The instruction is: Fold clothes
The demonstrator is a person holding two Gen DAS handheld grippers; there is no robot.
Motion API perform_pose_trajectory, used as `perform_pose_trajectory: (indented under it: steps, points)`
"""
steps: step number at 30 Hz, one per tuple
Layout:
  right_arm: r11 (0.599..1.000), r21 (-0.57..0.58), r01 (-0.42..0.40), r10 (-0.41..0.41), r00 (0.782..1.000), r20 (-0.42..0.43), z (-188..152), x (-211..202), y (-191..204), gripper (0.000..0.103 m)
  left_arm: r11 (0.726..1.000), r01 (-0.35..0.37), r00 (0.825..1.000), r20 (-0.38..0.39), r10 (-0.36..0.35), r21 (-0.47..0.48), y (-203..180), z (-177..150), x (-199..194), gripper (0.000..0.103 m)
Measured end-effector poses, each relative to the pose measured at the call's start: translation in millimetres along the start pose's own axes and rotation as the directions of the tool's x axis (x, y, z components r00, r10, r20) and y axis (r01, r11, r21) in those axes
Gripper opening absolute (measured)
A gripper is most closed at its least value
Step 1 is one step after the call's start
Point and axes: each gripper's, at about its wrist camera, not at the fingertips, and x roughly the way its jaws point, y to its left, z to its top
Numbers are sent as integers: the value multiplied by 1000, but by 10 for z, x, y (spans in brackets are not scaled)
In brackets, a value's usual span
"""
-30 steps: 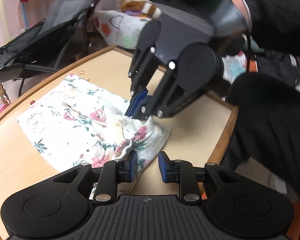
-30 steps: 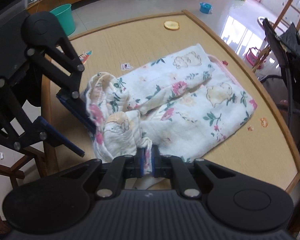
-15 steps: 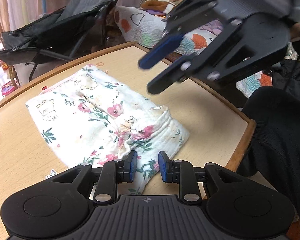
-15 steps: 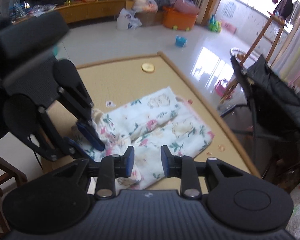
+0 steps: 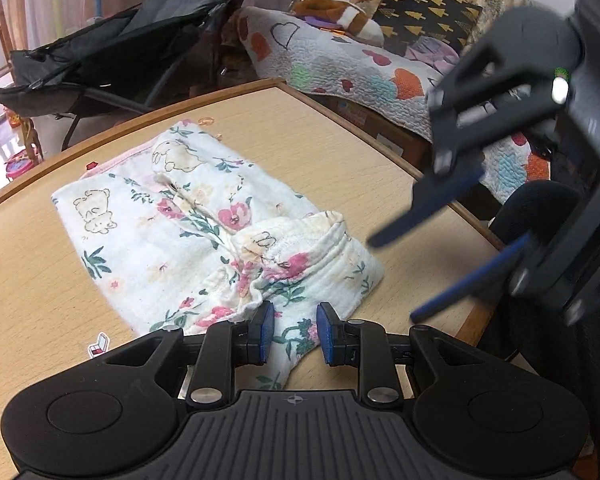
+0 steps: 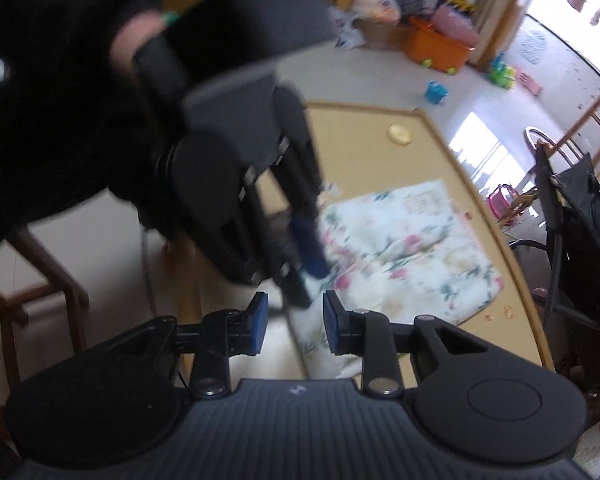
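Left wrist view: both hand-held grippers [image 5: 294, 332] gape empty near floral garment [image 5: 204, 232] by table's edge [image 5: 466, 320].

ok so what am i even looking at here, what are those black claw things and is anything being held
They are two hand-held grippers, one in each of a person's hands, each with a camera looking out along its fingers. One picture is from the left gripper, the other from the right gripper; each also shows the other gripper. On the table lies a floral garment, partly folded and bunched at its near end. Nothing is held: both grippers are open, and the right one's jaws have just been opening, with nothing between them.
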Motion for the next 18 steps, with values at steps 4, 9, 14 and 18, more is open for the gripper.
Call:
perform_pose_trajectory:
  steps: [4, 9, 14, 18]
  points:
    - [1000, -14, -7, 6, 999, -51, -58, 217, 28, 29, 1000, 4, 1000, 7, -4, -19, 25, 0, 15, 28]
    - [999, -22, 48, -50, 996, -80, -120, 335, 2, 29, 1000, 4, 1000, 6, -4, -6, 23, 5, 12, 28]
    - [998, 9, 67, -66, 995, -74, -160, 348, -44, 29, 1000, -1, 1000, 7, 1, 19, -1, 15, -31, 28]
    - [998, 5, 58, -57, 996, -74, -186, 369, -56, 29, 999, -12, 1000, 25, 11, 41, -18, 17, -66, 28]
